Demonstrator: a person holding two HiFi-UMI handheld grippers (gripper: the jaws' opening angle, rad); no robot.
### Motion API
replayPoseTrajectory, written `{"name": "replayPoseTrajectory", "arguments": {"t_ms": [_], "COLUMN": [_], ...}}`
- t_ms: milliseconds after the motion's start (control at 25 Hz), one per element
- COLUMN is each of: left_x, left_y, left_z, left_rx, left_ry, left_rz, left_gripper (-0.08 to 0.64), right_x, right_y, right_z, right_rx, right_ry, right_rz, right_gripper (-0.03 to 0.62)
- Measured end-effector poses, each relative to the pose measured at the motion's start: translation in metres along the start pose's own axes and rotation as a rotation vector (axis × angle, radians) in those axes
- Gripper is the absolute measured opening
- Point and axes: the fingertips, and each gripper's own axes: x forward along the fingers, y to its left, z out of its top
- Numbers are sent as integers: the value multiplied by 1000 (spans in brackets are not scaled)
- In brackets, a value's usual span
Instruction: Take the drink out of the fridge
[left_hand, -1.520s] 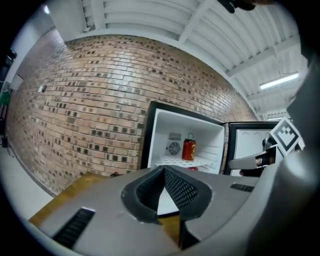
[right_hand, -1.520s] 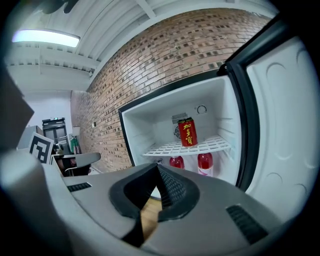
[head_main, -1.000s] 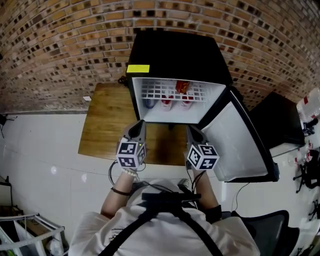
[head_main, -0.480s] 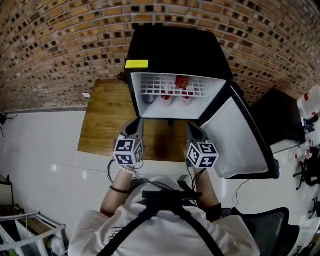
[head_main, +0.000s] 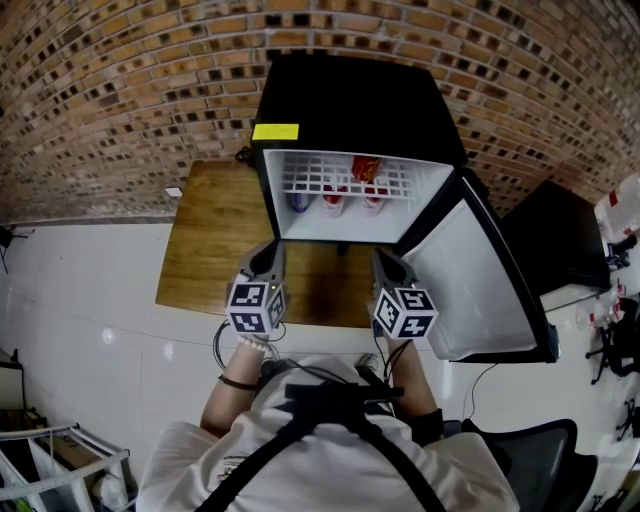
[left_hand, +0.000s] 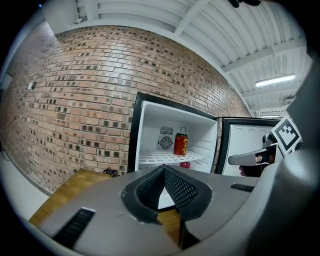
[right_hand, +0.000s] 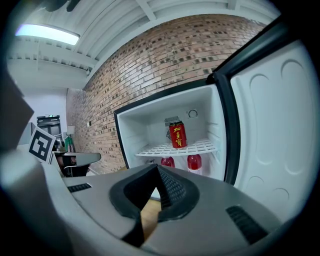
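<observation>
The black mini fridge stands open, its door swung out to the right. A red drink can stands upright on the white wire shelf; it also shows as the can and the can in the gripper views. Red-capped bottles stand under the shelf. My left gripper and right gripper hover side by side in front of the opening, short of it. The left gripper and right gripper are both shut, with nothing held.
The fridge sits on a low wooden platform against a brick wall. A black cabinet stands right of the door. White floor lies to the left. The open door walls off the right side.
My left gripper has drifted slightly to the left. The right gripper has stayed where it was, and both remain shut.
</observation>
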Motion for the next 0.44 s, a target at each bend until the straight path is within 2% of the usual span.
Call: {"name": "replayPoseTrajectory", "arguments": {"t_ms": [440], "left_x": [3], "left_y": [2], "left_z": [2], "left_rx": [4], "left_ry": [-4], "left_rz": [0], "left_gripper": [2], "right_x": [3], "right_y": [-1], "right_z": [0], "right_rx": [-6], "right_ry": [-3], "right_rz": [-5], "right_gripper": [12]}}
